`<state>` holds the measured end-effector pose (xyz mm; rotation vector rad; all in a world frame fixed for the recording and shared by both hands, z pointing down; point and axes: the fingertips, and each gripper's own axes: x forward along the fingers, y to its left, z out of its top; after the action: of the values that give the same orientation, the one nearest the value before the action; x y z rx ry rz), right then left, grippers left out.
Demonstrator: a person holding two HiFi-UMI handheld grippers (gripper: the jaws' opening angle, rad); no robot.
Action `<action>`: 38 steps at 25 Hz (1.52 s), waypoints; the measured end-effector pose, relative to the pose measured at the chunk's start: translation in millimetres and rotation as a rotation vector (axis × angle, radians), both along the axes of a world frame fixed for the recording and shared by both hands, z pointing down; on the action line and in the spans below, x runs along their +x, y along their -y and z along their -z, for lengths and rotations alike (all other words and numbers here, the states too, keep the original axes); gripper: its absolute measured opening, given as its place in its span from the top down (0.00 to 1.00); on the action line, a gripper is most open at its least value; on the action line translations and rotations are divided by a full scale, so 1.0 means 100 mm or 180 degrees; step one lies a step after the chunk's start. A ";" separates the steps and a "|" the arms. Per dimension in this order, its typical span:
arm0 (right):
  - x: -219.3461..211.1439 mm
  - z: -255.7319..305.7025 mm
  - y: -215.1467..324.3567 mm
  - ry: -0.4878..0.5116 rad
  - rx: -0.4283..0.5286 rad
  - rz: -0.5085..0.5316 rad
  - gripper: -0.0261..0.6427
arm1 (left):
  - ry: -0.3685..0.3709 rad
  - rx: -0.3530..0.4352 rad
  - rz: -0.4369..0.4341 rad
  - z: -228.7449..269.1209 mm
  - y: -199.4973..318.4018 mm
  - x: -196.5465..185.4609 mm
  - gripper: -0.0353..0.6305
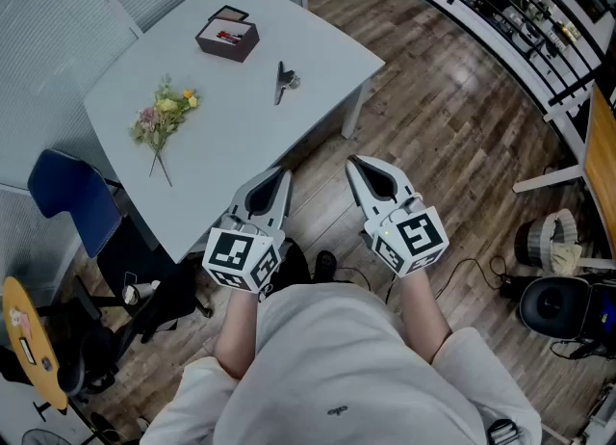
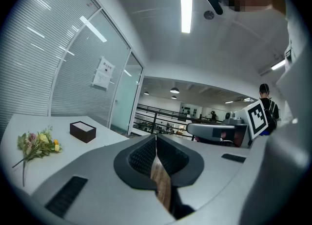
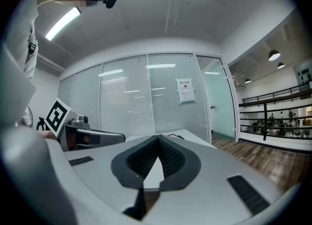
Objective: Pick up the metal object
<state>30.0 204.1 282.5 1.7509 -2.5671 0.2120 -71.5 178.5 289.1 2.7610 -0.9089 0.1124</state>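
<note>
Hovering closed and empty, left tool (image 1: 282, 177) and right tool (image 1: 355, 164) (metal object (image 1: 285, 80) tiny, indistinct)

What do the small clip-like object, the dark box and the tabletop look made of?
Small silvery clip-like object: likely metal, bright glint on dark body.
Dark brown rectangular box: matte, maybe card or wood.
Pale grey table: smooth matte, probably laminate.

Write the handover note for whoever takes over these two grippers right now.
Left gripper: shut, empty.
Right gripper: shut, empty.
Both are held at the near edge of the table.
The metal object lies on the table, right of the flowers and nearer than the box, untouched.
Done: nothing yet.
Left: reach over, open one gripper, close on the metal object, lift it.
</note>
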 end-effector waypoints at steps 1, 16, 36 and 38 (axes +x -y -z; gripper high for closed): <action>0.00 0.00 -0.01 -0.0004 0.0003 0.0005 0.95 | 0.0006 0.0008 0.0003 0.00 -0.01 0.00 0.91; 0.08 0.02 -0.16 0.0043 0.0054 -0.0103 0.95 | 0.0038 0.0057 -0.0049 0.06 -0.11 0.00 0.91; 0.06 -0.17 -0.28 0.0047 -0.0127 -0.0121 0.94 | 0.0044 -0.0002 -0.0020 -0.09 -0.24 -0.08 0.91; 0.04 -0.19 -0.25 0.0033 -0.0156 -0.0117 0.93 | 0.0054 -0.0013 -0.0012 -0.11 -0.21 -0.10 0.91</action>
<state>33.7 229.2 301.7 1.7857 -2.5160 0.2832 -82.0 199.1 299.7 2.7621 -0.9067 0.1385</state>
